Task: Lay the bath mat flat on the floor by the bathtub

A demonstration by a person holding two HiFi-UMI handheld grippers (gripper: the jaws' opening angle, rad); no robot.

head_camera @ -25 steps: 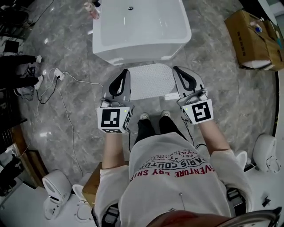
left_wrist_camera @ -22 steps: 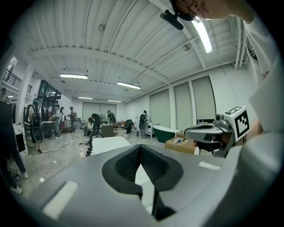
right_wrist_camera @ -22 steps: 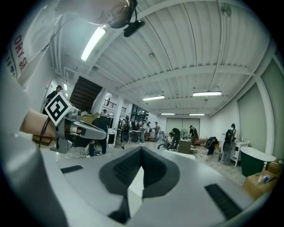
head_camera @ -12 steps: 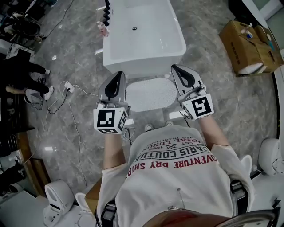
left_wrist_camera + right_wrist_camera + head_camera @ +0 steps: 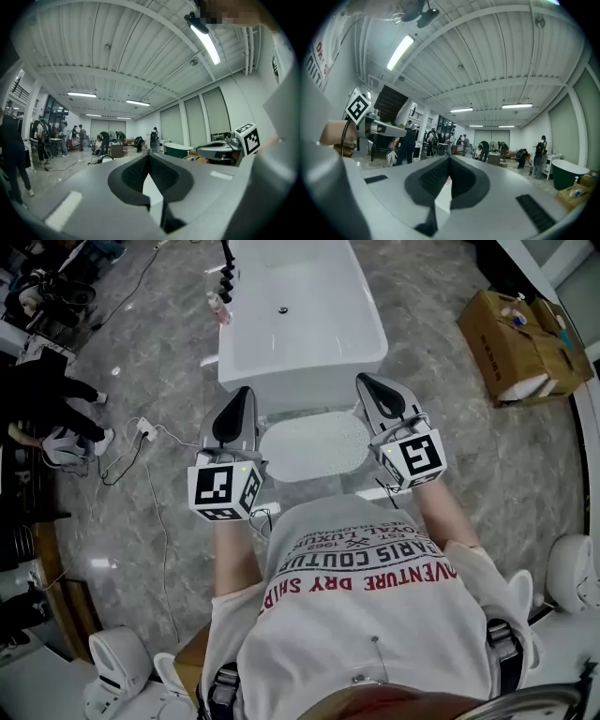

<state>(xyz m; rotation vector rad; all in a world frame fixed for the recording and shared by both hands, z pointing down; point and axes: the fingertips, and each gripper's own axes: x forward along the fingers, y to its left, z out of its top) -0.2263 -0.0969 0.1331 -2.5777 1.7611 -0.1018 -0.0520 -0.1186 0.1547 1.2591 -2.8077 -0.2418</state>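
Observation:
The white, dotted bath mat lies flat on the grey stone floor, right against the near side of the white bathtub. I stand just behind it. My left gripper hangs above the mat's left end, pointing level, jaws shut and empty. My right gripper hangs above the mat's right end, also shut with nothing in it. In the left gripper view the closed jaws face a big hall, with the right gripper beside them. The right gripper view shows its closed tips.
An open cardboard box stands at the right. A power strip with a white cable lies on the floor to the left, near standing people. Bottles sit by the tub's left side. White devices stand at lower left and right.
Both grippers have risen away from the mat's ends as I straightened up. The mat stays flat on the floor by the tub.

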